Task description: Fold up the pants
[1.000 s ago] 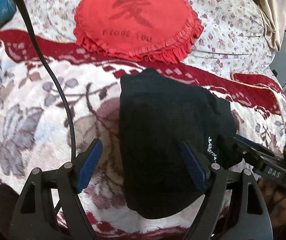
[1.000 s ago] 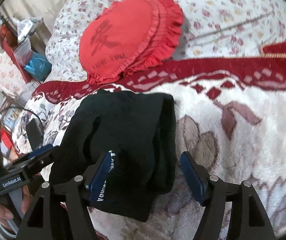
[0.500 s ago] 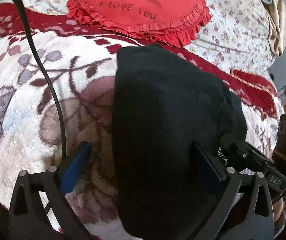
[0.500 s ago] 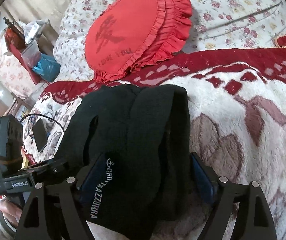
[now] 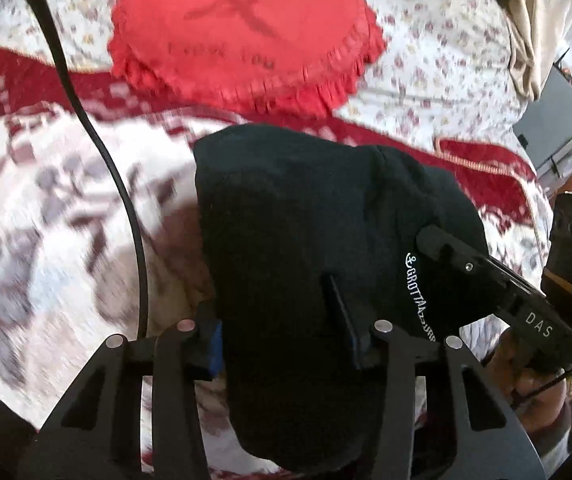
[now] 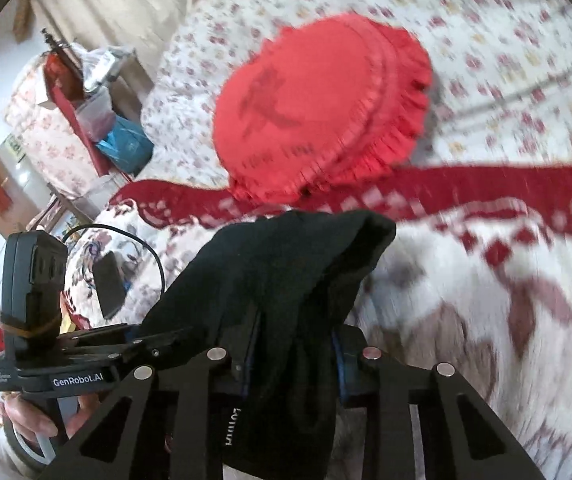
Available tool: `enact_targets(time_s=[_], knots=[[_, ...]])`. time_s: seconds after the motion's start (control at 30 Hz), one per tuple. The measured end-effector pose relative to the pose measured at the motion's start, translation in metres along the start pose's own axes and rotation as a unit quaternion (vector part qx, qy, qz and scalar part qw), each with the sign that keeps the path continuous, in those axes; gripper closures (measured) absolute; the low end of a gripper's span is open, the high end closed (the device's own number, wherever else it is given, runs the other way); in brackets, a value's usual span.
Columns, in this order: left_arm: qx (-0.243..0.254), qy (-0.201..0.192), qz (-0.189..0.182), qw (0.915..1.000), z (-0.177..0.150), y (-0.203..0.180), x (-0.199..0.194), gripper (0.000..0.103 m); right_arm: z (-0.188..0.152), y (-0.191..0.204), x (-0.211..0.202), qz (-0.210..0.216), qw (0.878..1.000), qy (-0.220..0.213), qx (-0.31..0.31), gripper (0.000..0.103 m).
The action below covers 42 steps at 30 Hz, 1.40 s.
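The folded black pants (image 5: 306, 208) with white lettering lie on a plush flowered blanket (image 5: 46, 220). My left gripper (image 5: 274, 320) is closing on their near left part: the left blue pad touches the edge and the right finger presses into the cloth from the top. In the right wrist view the pants (image 6: 286, 256) are bunched and tented up from the blanket (image 6: 486, 300). My right gripper (image 6: 294, 340) is closing too, and its pads pinch a fold of the near end. Each gripper shows in the other's view: the right (image 5: 486, 272), the left (image 6: 126, 344).
A red frilled heart cushion (image 5: 246, 28) (image 6: 314, 120) lies beyond the pants on a flowered bedspread (image 5: 426, 60). A black cable (image 5: 98, 140) runs over the blanket at the left. A dark flat device (image 6: 108, 284) and a blue bag (image 6: 126, 144) sit further left.
Both pairs of jaws have narrowed from wide open onto the pants. The near end is now bunched between the pads and raised a little off the blanket.
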<state>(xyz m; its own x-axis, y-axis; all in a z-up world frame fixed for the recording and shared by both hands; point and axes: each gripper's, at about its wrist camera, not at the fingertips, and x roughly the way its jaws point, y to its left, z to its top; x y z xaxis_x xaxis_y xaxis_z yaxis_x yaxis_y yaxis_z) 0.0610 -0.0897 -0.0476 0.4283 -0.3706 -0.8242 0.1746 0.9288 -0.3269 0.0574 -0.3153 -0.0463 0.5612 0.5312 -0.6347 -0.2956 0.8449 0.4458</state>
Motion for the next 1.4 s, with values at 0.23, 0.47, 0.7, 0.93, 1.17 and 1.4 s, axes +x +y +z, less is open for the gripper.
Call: enact_targets(time_s=[0.23,0.47,0.7,0.93,1.17,1.4], knots=[[0.010,-0.033,0.025,0.9991,0.041,0.021,-0.006,0.061,0.045,0.014,0.022,0.001,0.999,-0.026,-0.022,0.085],[0.002,-0.007,0.057,0.9984,0.035,0.045,0.033,0.061,0.037,-0.006,0.068,-0.034,0.998,0.046,-0.001,0.085],[0.011,-0.002,0.048,0.9988,0.036,0.053,0.022,0.061,0.036,-0.008,0.034,0.054,0.996,0.039,0.063,0.085],[0.027,-0.014,0.056,0.9980,0.030,0.051,0.004,0.050,0.004,-0.026,0.030,0.021,0.992,0.065,0.104,0.048],[-0.002,-0.003,0.030,0.9995,0.015,0.049,0.017,0.034,-0.011,-0.021,0.061,0.057,0.990,0.080,0.102,0.050],[0.014,-0.041,0.022,0.9988,0.028,0.034,0.008,0.036,0.027,-0.005,0.051,0.026,0.999,0.019,0.036,0.082]])
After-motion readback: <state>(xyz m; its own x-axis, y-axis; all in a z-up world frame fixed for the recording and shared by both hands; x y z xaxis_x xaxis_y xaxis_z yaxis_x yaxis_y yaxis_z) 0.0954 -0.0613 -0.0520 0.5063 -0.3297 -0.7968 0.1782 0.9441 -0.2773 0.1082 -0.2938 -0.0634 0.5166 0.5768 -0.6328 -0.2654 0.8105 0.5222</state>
